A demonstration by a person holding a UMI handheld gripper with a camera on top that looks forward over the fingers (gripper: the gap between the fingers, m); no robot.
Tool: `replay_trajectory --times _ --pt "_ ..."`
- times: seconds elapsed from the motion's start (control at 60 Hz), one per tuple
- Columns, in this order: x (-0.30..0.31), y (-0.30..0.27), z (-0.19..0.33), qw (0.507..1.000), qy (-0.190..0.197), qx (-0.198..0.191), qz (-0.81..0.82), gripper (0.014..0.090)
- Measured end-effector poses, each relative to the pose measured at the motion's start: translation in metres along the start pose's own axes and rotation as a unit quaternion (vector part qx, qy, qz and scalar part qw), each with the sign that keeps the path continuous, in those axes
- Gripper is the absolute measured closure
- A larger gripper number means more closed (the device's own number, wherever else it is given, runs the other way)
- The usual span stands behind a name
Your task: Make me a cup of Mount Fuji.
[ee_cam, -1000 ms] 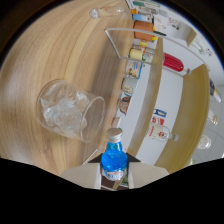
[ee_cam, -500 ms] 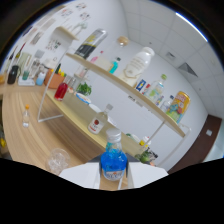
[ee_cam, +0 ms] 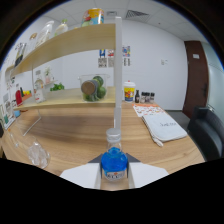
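Gripper view, looking level across a wooden table point(ee_cam: 75, 137) toward a white wall. Hand-held gripper point(ee_cam: 114, 169) at bottom centre of the frame, its two pale fingers point(ee_cam: 80, 176) closed against either side of a small bottle of blue liquid point(ee_cam: 114, 162); bottle upright, clear cap on top, label at its base. Clear glass point(ee_cam: 37, 152) with what looks like ice stands on the table at lower left, apart from the fingers. White folded cloth or pouch point(ee_cam: 164, 127) lies on the table at right centre. Wooden shelf unit point(ee_cam: 75, 65) with a white upright post runs from upper left to centre; clear jar of green and brown items point(ee_cam: 92, 88) sits on its lower board. Yellow container point(ee_cam: 129, 92) and small dark bottles point(ee_cam: 145, 97) just right of the post. Dark door point(ee_cam: 194, 75) at right, black chair point(ee_cam: 207, 132) below it.
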Motion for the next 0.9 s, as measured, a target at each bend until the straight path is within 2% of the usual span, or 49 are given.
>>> replay_trajectory --times 0.4,0.7,0.75,0.8,0.867,0.9 --pt "0.007 0.045 0.034 0.997 -0.008 -0.08 0.011 0.0679" --pt "0.011 0.06 0.026 0.994 0.013 -0.107 0.01 0.0659" --pt "0.013 0.06 0.022 0.994 0.023 -0.105 0.012 0.0599" --pt "0.016 0.057 0.016 0.994 0.033 -0.103 0.016 0.0503" --pt "0.018 0.049 0.006 0.994 0.043 -0.093 0.024 0.0318" --pt "0.019 0.042 -0.002 0.995 0.051 -0.086 0.027 0.0267"
